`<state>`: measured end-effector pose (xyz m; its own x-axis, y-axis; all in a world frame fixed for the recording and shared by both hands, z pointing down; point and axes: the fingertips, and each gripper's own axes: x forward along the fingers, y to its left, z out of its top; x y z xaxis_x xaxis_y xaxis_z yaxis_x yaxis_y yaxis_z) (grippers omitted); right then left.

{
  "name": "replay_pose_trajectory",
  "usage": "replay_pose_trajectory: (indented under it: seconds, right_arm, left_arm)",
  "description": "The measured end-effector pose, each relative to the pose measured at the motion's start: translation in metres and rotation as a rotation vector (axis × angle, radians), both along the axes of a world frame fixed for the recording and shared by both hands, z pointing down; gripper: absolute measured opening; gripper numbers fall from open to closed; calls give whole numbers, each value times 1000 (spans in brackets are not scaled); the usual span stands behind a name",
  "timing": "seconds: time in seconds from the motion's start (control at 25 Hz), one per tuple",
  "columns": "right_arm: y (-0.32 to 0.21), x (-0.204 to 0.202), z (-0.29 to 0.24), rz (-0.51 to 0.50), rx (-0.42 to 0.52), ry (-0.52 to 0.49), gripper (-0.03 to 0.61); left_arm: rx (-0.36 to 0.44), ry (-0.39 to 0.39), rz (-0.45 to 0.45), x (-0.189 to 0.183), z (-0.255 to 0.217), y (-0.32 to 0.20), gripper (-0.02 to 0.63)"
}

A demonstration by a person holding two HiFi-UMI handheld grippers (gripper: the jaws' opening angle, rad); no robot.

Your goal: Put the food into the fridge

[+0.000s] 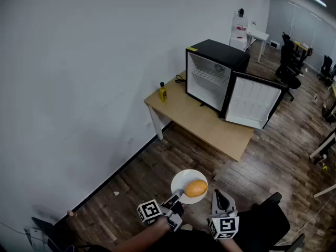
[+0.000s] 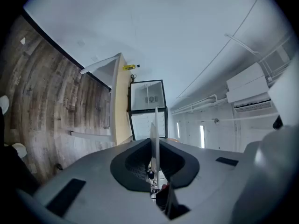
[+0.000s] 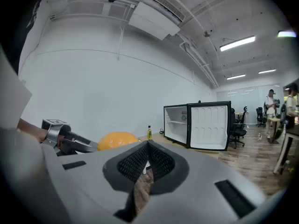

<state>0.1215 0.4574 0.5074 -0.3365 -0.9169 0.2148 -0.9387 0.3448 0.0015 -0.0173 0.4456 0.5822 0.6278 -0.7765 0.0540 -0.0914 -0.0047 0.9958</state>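
A white plate point(image 1: 180, 185) carries a round orange piece of food point(image 1: 196, 188). My left gripper point(image 1: 177, 196) is shut on the plate's near rim; in the left gripper view the rim point(image 2: 154, 139) shows as a thin white edge between the closed jaws. The right gripper point(image 1: 218, 195) hangs just right of the plate, shut with nothing in it point(image 3: 147, 146). From it I see the food point(image 3: 117, 139) to the left. The black mini fridge point(image 1: 218, 56) stands open on a table ahead, its white door point(image 1: 253, 102) swung out to the right.
The fridge sits on a light wooden table point(image 1: 210, 126) against the white wall, beside a small yellow bottle point(image 1: 163, 92). Wood floor lies between me and the table. Office chairs point(image 1: 287, 62) and desks stand at the far right, and a black chair point(image 1: 273, 219) is close on my right.
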Motion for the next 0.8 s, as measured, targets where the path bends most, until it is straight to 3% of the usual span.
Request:
replay_pose_trajectory:
  seconds: [0.16, 0.36, 0.8]
  right_arm:
    - [-2, 8, 0, 7, 17, 5, 60]
    - [-6, 16, -2, 19, 25, -75, 60]
    - [-61, 20, 15, 24, -21, -23, 60]
  left_arm:
    - [1, 11, -10, 6, -1, -6, 26]
    - [16, 66, -43, 5, -6, -16, 26]
    - [-17, 64, -32, 2, 9, -78, 28]
